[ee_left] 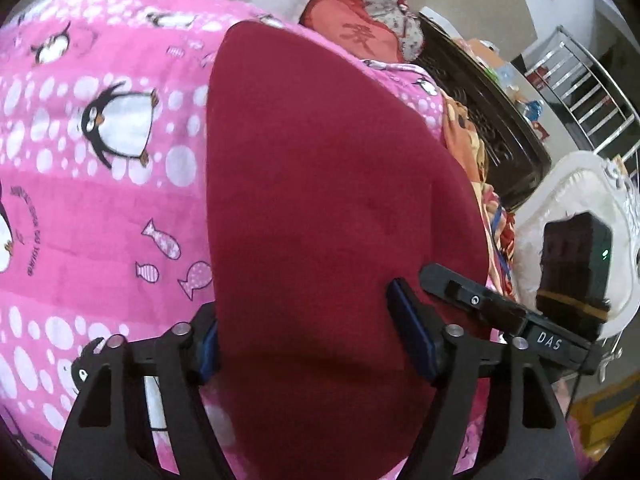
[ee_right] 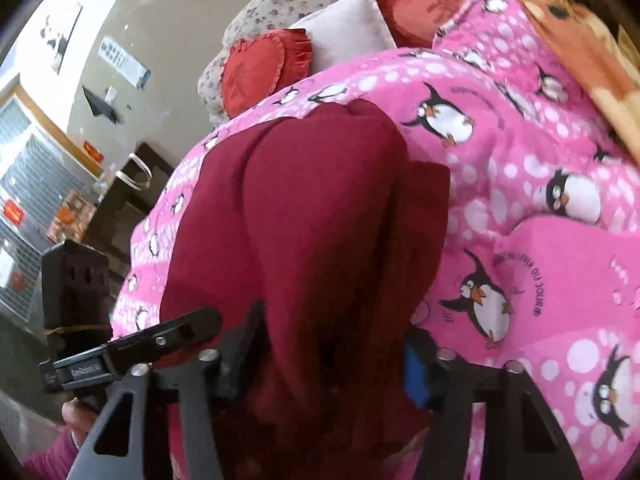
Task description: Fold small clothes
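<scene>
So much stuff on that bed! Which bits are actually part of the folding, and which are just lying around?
Part of the job:
- dark red garment, spread on the bed
- left claw, fingers apart with the cloth between them
- right claw, likewise

Just lying about:
- pink penguin blanket underneath
- red heart cushion
- white pillow
- orange patterned blanket

My left gripper (ee_left: 316, 344) sits wide open over the maroon garment (ee_left: 332, 200), cloth between its 2 blue pads (ee_left: 412, 336). Garment lies flat on pink penguin blanket (ee_left: 100, 184). Right gripper (ee_left: 520, 320) alongside.
</scene>
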The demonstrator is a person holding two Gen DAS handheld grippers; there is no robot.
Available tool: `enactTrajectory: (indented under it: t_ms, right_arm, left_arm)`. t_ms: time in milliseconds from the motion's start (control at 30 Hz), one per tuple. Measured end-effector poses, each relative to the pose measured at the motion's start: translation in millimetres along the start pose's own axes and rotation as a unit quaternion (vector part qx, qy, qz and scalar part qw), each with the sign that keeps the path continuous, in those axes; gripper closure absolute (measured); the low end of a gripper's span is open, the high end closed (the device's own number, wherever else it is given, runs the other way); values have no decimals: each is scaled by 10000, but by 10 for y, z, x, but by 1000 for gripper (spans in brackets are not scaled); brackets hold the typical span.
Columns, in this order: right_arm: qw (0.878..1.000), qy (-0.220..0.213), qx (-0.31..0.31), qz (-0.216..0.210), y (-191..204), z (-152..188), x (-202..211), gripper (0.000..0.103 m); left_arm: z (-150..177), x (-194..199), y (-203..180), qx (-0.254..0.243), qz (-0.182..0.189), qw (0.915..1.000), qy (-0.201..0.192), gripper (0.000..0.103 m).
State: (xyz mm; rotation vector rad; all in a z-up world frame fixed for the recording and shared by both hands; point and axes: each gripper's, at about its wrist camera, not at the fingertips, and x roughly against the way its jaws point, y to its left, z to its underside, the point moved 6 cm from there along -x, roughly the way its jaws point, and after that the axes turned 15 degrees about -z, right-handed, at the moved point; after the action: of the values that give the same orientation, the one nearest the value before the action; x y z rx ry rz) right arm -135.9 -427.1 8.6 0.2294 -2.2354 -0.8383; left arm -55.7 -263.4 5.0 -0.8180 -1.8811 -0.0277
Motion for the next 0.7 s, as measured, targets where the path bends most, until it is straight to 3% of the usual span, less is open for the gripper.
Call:
enactTrajectory:
  t_ms: [100,267,467,600,633,700]
  right_arm:
    - [9999,-67,26,-105,176,-2,108,59]
    - [9991,24,15,-416,568,92,176,61]
    - [9955,479,-46,-820,1035,563,-65,61]
    - [9931,983,-242,-588,1004,936,-426,56]
    - [9930,1069,-315,-383,940,1021,-500,50]
    - [9930,1024,-411,-418,917,1059,-491,48]
  left_arm:
    - [1,171,-5,-71,93,9999,-35,47]
    - [134,661,78,-282,-28,9996,-85,48]
    - [619,1078,496,-195,-363,9990,154,48]
    - [1038,945,775,-115,-763,9959,467,48]
    - [1091,909,813,-55,-774,9959,465,48]
    - [1125,925,834,17,-757,9966,314,47]
